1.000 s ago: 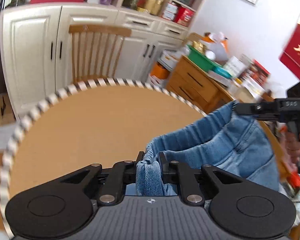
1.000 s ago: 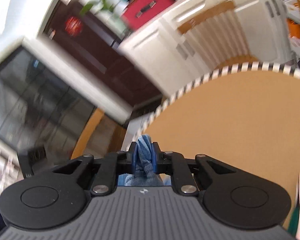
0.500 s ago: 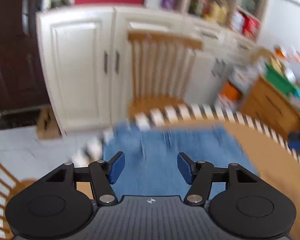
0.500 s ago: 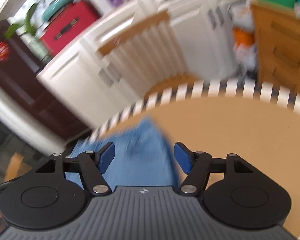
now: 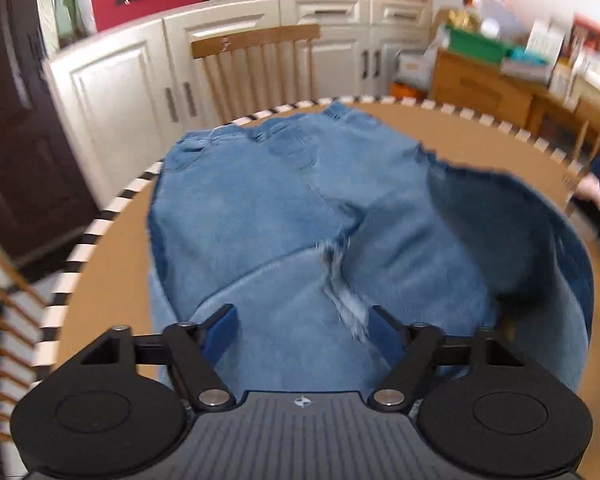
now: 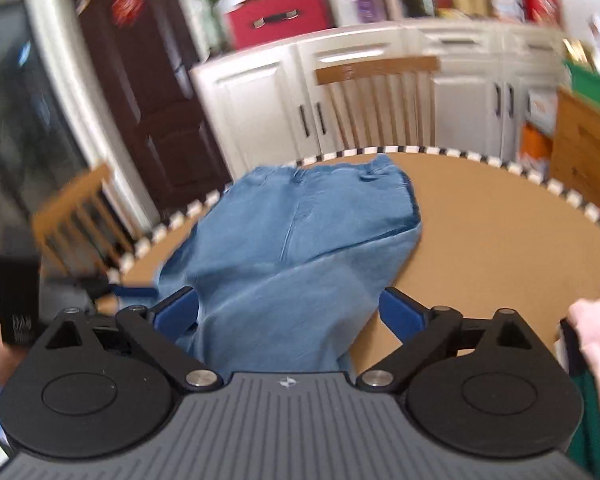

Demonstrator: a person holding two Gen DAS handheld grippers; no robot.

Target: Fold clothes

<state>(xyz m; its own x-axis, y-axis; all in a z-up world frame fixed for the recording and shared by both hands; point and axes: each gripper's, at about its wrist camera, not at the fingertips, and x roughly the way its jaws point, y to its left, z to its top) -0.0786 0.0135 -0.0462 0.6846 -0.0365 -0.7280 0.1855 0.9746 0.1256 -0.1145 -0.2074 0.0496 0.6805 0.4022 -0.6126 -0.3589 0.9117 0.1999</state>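
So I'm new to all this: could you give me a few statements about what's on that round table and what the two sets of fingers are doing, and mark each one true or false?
1. A blue denim garment lies on the round table. True.
2. The left gripper has its fingers clamped on the denim. False: they stand apart and are opening, with cloth lying between them unpinched.
3. The right gripper is wide apart, gripping nothing. True; its fingers are opening.
4. The table has a plain white rim. False: its edge is striped black and white.
5. A wooden chair stands behind the table. True.
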